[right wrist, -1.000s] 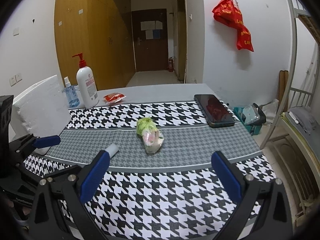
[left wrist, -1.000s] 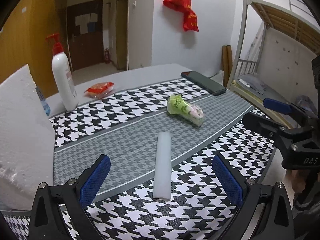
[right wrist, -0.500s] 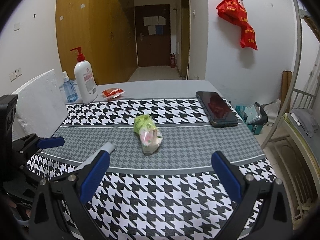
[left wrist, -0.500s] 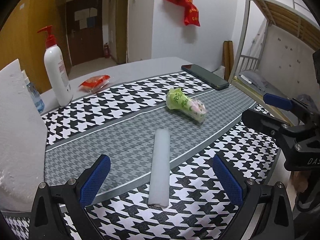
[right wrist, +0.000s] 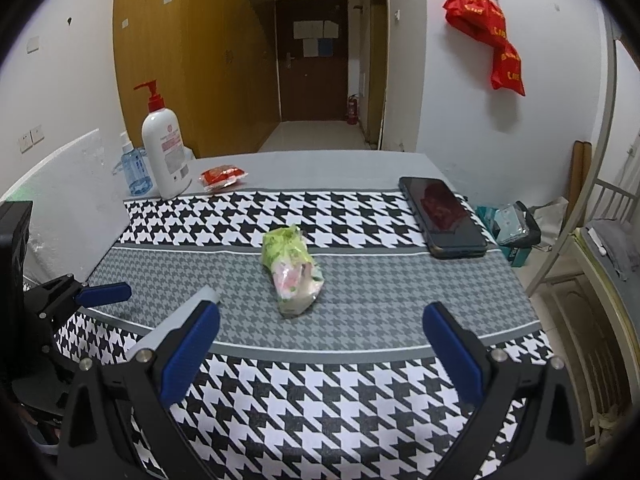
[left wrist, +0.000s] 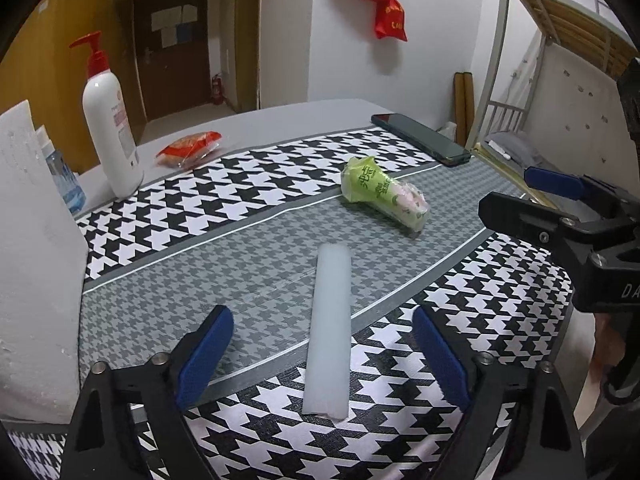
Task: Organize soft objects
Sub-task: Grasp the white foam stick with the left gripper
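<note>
Houndstooth cloth (left wrist: 280,176) holds foam strip (left wrist: 330,328), tissue pack (right wrist: 292,270), phone (right wrist: 442,216); both grippers' fingers spread, empty.

Black-white houndstooth cloth (left wrist: 256,184), green packet (left wrist: 380,192)

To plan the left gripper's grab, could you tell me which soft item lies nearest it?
The white foam strip, lying between the open left gripper fingers; the green tissue pack lies farther off.
</note>
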The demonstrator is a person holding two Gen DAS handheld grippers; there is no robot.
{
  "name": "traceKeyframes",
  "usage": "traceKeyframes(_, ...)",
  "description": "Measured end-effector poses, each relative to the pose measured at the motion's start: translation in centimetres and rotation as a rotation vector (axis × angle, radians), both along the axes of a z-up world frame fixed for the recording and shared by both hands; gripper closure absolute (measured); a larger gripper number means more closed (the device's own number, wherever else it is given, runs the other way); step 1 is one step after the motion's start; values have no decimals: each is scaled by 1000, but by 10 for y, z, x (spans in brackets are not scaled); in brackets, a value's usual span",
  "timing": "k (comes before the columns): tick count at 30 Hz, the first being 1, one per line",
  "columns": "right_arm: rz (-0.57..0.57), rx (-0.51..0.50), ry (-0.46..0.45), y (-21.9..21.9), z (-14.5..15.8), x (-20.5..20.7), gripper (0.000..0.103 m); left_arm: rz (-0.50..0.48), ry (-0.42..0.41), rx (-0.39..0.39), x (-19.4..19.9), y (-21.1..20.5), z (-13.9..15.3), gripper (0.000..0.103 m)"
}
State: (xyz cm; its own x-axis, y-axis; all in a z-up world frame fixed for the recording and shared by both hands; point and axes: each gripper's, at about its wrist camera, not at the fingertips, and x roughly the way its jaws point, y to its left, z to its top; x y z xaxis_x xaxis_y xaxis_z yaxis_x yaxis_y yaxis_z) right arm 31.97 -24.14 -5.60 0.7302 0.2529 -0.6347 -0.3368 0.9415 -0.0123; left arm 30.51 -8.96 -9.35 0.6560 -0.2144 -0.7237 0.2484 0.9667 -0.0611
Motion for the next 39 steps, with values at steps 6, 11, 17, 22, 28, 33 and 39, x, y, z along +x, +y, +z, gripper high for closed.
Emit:
traceKeyframes(6,18,-18,16,6,-3,6,0,12,34,-3,6,4,-6,13)
traceKeyframes(11,55,21,44,8,-3,11,0,34,68,29,12,3,-12,18)
traceKeyframes(17,62,10,45,12,-2,17,0,36,77,41,14,2,-15,21)
traceKeyframes(22,73,-7,52,16,-2,25,0,37,70,79,14,-5,-17,30)
traceKeyframes(28,80,-4,50,17,1,25,0,5,57,84,12,-14,-14,63)
traceKeyframes(33,82,-11,46,18,1,25,0,3,49,82,13,-12,-14,73)
traceKeyframes(39,96,-25,65,25,-5,33,0,-11,48,68,12,-12,-14,82)
